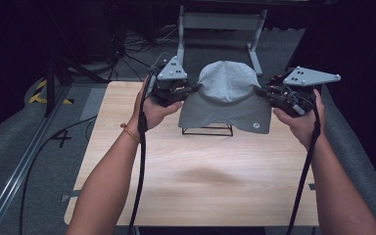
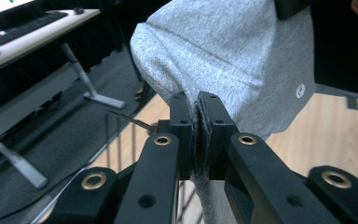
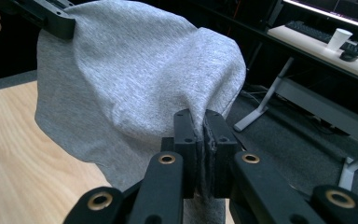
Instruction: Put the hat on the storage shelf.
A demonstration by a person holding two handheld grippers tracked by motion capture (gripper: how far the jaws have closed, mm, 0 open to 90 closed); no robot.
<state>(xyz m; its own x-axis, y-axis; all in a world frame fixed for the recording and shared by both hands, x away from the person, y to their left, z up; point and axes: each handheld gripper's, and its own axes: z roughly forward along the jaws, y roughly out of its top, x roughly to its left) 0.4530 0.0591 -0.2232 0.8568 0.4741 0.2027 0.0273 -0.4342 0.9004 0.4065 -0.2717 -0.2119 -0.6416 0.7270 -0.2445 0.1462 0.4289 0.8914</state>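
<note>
1. My left gripper (image 1: pixel 192 89) is clenched on the left edge of the grey garment (image 1: pixel 226 95); in the left gripper view the cloth (image 2: pixel 223 56) is pinched flat between my closed jaws and trails out below them.
2. My right gripper (image 1: pixel 266 93) is clenched on the opposite edge; the right gripper view shows the same pinch, with grey fabric (image 3: pixel 135 74) bunched between the pads.
3. The garment hangs in the air between my two grippers, spread out above the far half of the desk (image 1: pixel 196 176), with its rounded top bulging up and its hem drooping toward me (a small round logo (image 1: pixel 256 125) sits near the lower right corner).
4. Just under the hem stands a black wire rack (image 1: pixel 208 130) on the desk; I cannot tell whether the cloth touches it.
5. Done, as I judge it: both edges are grasped and the garment is clear of the wood.
6. Left, as I judge it: the garment is neither laid flat nor folded, so spreading it on the desk or draping it over the rack is yet to do, and then letting go on both sides.
</note>
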